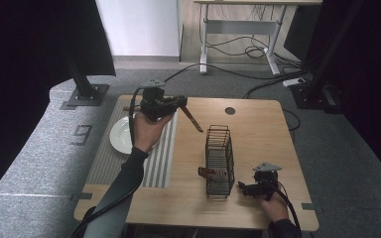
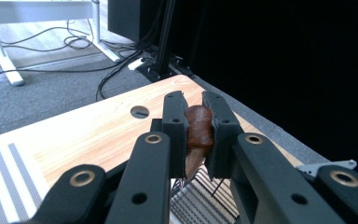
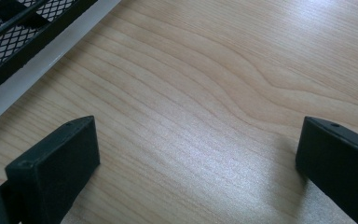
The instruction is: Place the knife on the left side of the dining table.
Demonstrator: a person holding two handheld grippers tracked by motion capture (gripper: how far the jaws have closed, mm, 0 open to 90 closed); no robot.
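grey carpet all round, wooden table in the middle, desk legs and loose cables at the back.

left gripper raised above the table's far left part, pinching the brown wooden handle of a utensil; jaws pressed against both sides of the handle. from above, utensil seen slanting down and to the right from the jaws, tip in the air, well clear of the board. handle glossy, reddish brown, rounded at the gripped end; working end too small to tell.

right gripper low at the near right, just beside the wire rack; jaws spread wide over bare wood, nothing between them.

rack upright mid-table, black mesh, with a second brown-handled piece poking out of its near left side. striped mat at the left, white plate on it, partly behind the left hand.

probably mid-carry: utensil lifted, headed either to the rack or to the mat, cannot say which. next move calls for lowering the tip while keeping the pinch firm, since the smooth handle could swivel between the jaws.
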